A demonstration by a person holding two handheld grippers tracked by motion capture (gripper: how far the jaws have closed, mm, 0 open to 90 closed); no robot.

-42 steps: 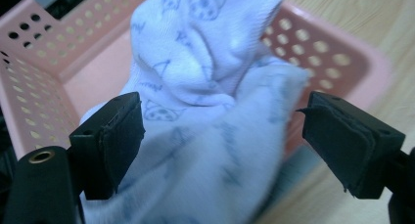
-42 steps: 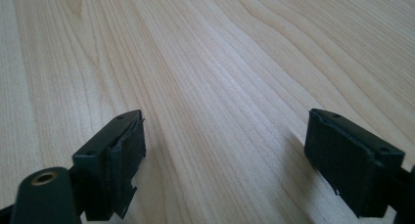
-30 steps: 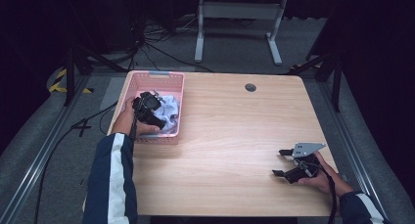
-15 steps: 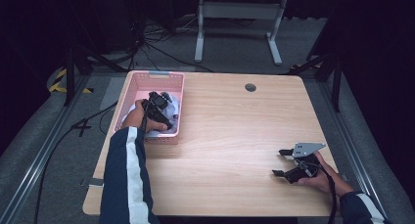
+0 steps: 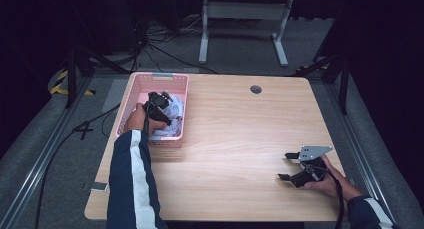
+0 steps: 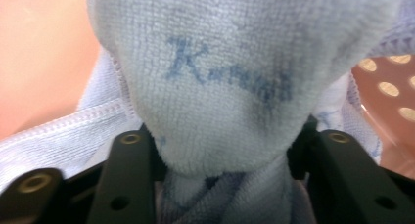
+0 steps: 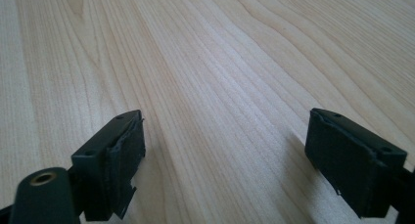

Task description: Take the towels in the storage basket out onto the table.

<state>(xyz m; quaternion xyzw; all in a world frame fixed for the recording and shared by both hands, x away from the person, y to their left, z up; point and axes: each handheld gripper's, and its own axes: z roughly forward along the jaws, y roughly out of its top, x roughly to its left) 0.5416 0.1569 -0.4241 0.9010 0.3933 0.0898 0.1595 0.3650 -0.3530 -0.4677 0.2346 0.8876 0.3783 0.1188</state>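
Observation:
A pale blue cloth (image 5: pixel 175 113) lies bunched in a pink plastic basket (image 5: pixel 161 77) at the table's left. My left gripper (image 5: pixel 168 117) reaches down into the basket, onto the cloth. In the left gripper view a fold of the cloth (image 6: pixel 220 77), printed with faint blue lettering, fills the gap of the left gripper (image 6: pixel 222 158), whose jaws stand wide apart on either side of it. My right gripper (image 5: pixel 284 166) rests low over the table's front right, open. In its own view the right gripper (image 7: pixel 225 150) has only bare wood between its jaws.
The wooden table (image 5: pixel 240 134) has a round cable hole (image 5: pixel 256 89) near its far edge. A metal stand (image 5: pixel 242 19) and cables lie on the floor beyond. A sleeve with a white stripe (image 5: pixel 132 184) crosses the front left.
My left gripper has moved forward and down into the basket, onto the cloth. The right gripper has stayed where it was.

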